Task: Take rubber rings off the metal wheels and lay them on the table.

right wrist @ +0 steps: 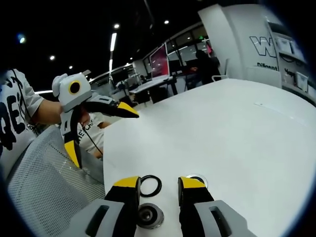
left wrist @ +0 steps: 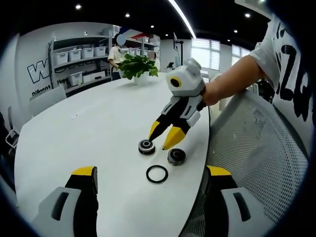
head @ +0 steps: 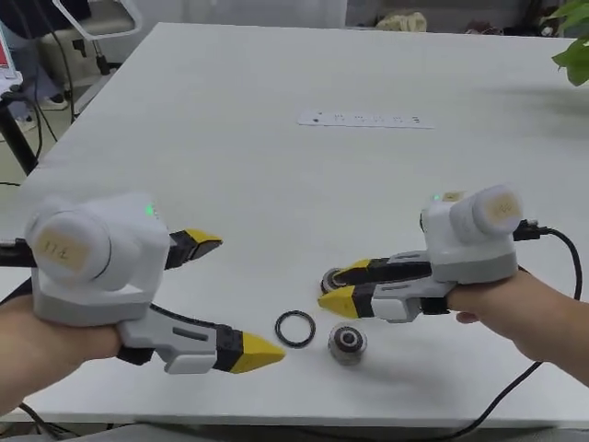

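Note:
A loose black rubber ring (head: 294, 329) lies flat on the white table (head: 276, 166), and a bare metal wheel (head: 348, 341) sits just right of it. A second wheel (head: 332, 275), still carrying a dark ring, rests by the tips of my right gripper (head: 337, 286), which is open with a small gap and holds nothing. My left gripper (head: 235, 297) is spread wide open left of the ring. In the left gripper view the ring (left wrist: 157, 174) lies ahead, the ringed wheel (left wrist: 146, 146) and bare wheel (left wrist: 176, 156) beyond it. In the right gripper view the ring (right wrist: 149, 185) and bare wheel (right wrist: 149, 216) lie near the jaws.
A flat white strip (head: 365, 120) lies at the middle of the table, farther back. Plant leaves (head: 575, 46) reach in at the far right corner. A black cable (head: 552, 304) trails from the right gripper over the table's near edge. A chair (head: 101, 14) stands beyond the far left corner.

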Available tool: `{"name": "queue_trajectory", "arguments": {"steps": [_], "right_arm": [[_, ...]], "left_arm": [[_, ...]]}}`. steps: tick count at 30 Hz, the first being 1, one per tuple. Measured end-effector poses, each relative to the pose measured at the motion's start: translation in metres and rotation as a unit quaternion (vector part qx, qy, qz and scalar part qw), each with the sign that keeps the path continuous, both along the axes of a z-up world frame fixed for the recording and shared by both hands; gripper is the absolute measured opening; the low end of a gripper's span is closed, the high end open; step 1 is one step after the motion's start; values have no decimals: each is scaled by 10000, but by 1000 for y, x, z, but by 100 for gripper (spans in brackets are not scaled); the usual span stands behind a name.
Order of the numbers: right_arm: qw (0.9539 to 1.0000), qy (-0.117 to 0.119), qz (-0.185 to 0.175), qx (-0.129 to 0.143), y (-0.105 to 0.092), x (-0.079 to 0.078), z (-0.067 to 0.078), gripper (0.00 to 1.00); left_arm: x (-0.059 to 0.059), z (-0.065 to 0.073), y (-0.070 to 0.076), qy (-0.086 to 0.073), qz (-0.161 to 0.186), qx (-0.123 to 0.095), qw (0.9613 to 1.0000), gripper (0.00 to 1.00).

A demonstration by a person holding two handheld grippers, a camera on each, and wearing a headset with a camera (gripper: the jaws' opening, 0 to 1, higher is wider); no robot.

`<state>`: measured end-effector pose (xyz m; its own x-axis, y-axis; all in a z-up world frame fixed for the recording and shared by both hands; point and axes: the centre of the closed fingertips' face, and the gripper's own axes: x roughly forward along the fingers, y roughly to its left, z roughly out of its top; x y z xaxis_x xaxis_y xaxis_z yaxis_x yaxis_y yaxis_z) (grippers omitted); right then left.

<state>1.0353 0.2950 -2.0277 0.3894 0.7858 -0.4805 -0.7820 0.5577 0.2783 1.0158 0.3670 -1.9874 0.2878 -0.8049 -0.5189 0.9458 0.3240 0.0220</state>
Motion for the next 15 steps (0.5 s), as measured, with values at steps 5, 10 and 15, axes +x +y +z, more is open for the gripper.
{"name": "queue_trajectory", "arguments": {"steps": [5, 10, 15], "right_arm": [[10000, -57, -60, -41, -7, 2, 2, 30], [9998, -124, -121, -78, -15, 6, 4, 31], [9996, -187, -189, -107, -22, 9, 5, 32]], "left_arm": [[2, 0, -4, 2, -54, 21, 10000, 88], [4, 1, -9, 4, -146, 44, 9999, 88], [9, 0, -15, 31, -213, 52, 9998, 88]]}}
